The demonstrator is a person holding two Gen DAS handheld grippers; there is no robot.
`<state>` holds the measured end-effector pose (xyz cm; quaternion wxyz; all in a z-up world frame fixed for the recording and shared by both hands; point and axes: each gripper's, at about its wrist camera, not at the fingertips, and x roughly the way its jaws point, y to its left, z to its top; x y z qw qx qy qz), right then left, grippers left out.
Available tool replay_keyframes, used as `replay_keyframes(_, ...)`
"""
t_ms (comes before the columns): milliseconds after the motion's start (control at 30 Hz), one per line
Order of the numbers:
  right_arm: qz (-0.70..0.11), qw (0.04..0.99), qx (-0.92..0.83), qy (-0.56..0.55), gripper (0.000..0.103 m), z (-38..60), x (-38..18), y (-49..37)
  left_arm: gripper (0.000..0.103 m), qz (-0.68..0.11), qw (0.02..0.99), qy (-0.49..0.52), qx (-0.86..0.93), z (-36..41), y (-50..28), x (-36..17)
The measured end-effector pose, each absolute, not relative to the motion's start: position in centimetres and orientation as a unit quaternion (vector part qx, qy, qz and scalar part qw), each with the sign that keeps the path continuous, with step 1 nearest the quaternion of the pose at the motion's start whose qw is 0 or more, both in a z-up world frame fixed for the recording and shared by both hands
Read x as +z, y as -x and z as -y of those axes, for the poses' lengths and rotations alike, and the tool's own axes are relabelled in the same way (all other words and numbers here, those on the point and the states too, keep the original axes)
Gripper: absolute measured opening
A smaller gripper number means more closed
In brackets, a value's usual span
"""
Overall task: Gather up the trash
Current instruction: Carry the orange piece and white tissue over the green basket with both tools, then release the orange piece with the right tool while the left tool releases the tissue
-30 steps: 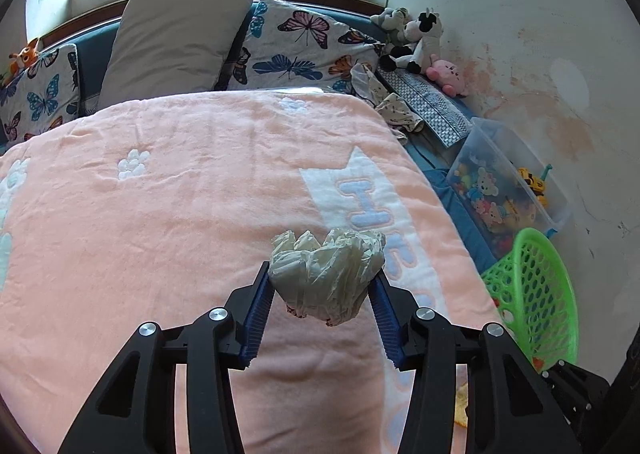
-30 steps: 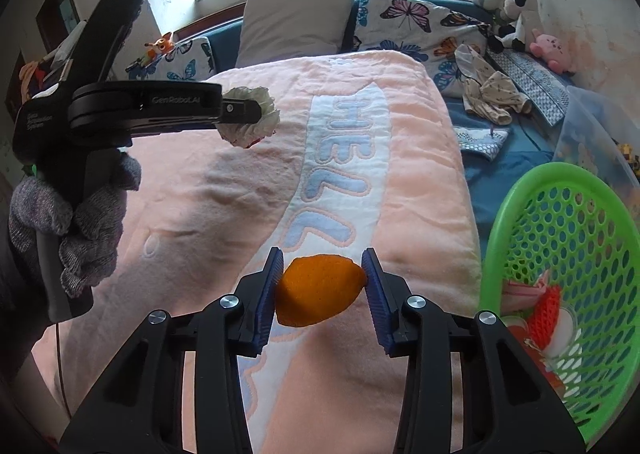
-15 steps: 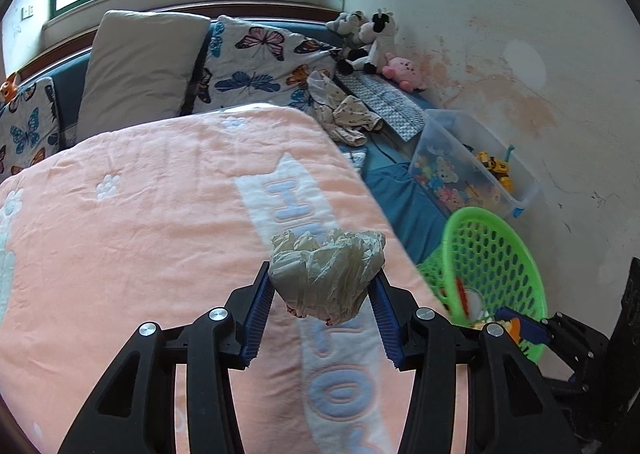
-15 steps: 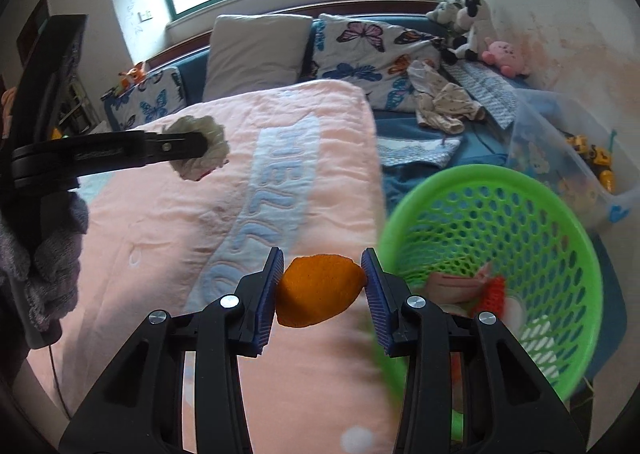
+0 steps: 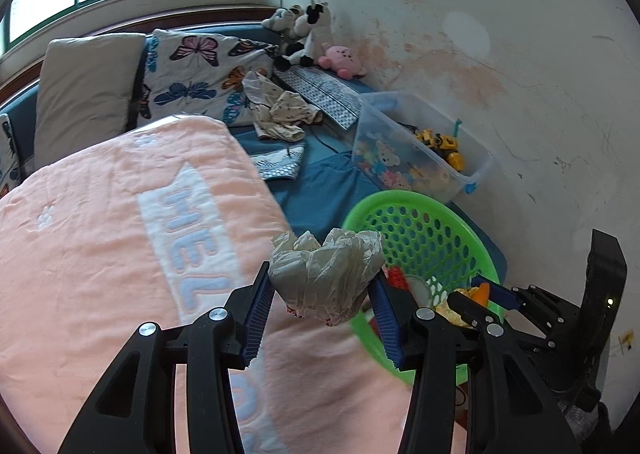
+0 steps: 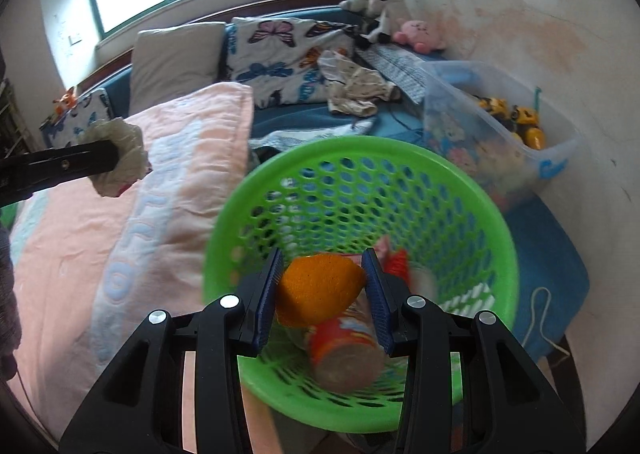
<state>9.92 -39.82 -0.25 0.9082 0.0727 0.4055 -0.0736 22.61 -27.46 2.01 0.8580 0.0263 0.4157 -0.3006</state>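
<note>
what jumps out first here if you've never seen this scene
The bright green basket beside the bed, already holding trash such as a red cup. Right over it, the right gripper pinches an orange peel. To the left, above the pink blanket, the left gripper clamps a crumpled wrapper.

Pink blanket [image 5: 100, 238], butterfly pillow [image 5: 200, 78], clear toy bin [image 5: 420, 150] (perhaps plastic).

Motion-blurred wrappers at the green basket [image 6: 360, 182] bottom, half hidden behind the orange peel [image 6: 320, 290].
</note>
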Motion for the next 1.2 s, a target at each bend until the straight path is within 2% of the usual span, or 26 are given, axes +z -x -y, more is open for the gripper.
replay_keyframes(300, -0.416, 0.897, -0.115, -0.098, 0.044, 43.9, -1.6, -8.7, 0.048, -0.428, 0.842, -0.045, -0.324, 31.5, -21.8, 0.5)
replay_keyframes(467, -0.415, 0.895, -0.123, -0.109, 0.053, 44.9, -2.0, -8.3, 0.049, -0.435, 0.835, -0.047, -0.333, 32.6, -21.5, -0.1)
replay_keyframes(600, -0.411, 0.895, -0.128, -0.114, 0.055, 45.3, -1.9, -7.8, 0.051, -0.437, 0.832, -0.049, -0.338, 33.2, -21.2, -0.4)
replay_keyframes(833, -0.402, 0.899, -0.125, -0.122, 0.056, 45.1, -1.2, -6.9, 0.061, -0.438, 0.83, -0.045, -0.342, 33.2, -20.7, -0.4)
replay_keyframes(1067, -0.393, 0.905, -0.108, -0.12, 0.057, 43.5, -0.1, -6.2, 0.064, -0.435, 0.835, -0.038, -0.336, 31.8, -20.1, 0.2)
replay_keyframes(1167, -0.385, 0.91, -0.1, -0.118, 0.066, 42.6, 0.6, -5.9, 0.067, -0.433, 0.839, -0.033, -0.328, 30.5, -19.9, 0.6)
replay_keyframes(1200, -0.383, 0.911, -0.098, -0.116, 0.066, 42.3, 0.7, -5.8, 0.068, -0.43, 0.842, -0.032, -0.324, 29.9, -19.7, 0.8)
